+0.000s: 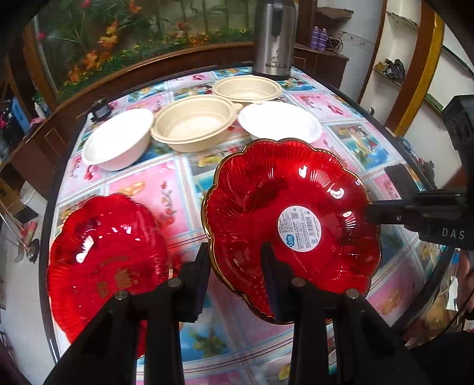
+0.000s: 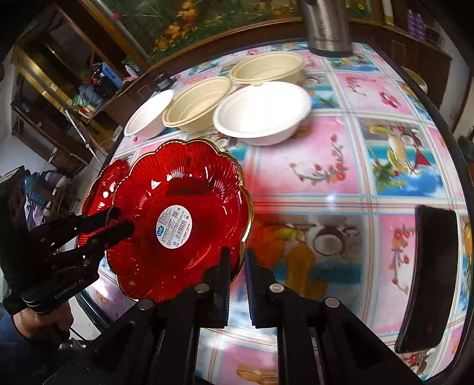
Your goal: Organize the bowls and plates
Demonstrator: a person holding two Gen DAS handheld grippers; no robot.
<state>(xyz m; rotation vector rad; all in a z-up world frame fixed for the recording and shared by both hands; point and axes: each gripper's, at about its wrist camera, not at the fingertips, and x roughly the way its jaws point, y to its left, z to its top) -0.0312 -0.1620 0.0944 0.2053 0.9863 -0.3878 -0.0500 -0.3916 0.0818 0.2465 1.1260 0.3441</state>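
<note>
The gold-rimmed red plate [image 1: 291, 225] [image 2: 180, 219] is translucent glass-like red, scalloped like a flower, ribbed from centre to rim, with a thin gold edge; a round white barcode sticker [image 1: 299, 228] [image 2: 174, 227] sits at its centre. It is tilted rather than flat, its sticker face turned toward both cameras; being round, it has no long axis, and its far rim points toward the steel flask [image 1: 275, 38] [image 2: 327, 25] at the table's back edge. The left gripper [image 1: 235, 266] [image 2: 120, 220] is clenched on the plate's rim, one finger on each face; the right gripper [image 2: 237, 275] [image 1: 370, 211] grasps the opposite rim between nearly closed fingers. The plate sits toward the cameras from the flask, over the flowered tablecloth [image 1: 166, 183] [image 2: 340, 165]; whether it touches the cloth cannot be told. Between flask and plate stand two beige bowls [image 1: 194, 121] [image 2: 197, 102] and two white bowls [image 1: 118, 139] [image 2: 260, 111], clustered; a second red plate [image 1: 103, 260] [image 2: 106, 186] lies flat on the cloth, left of the held one. A black phone-like slab [image 2: 426, 278] lies on the cloth, well apart from the flask.
</note>
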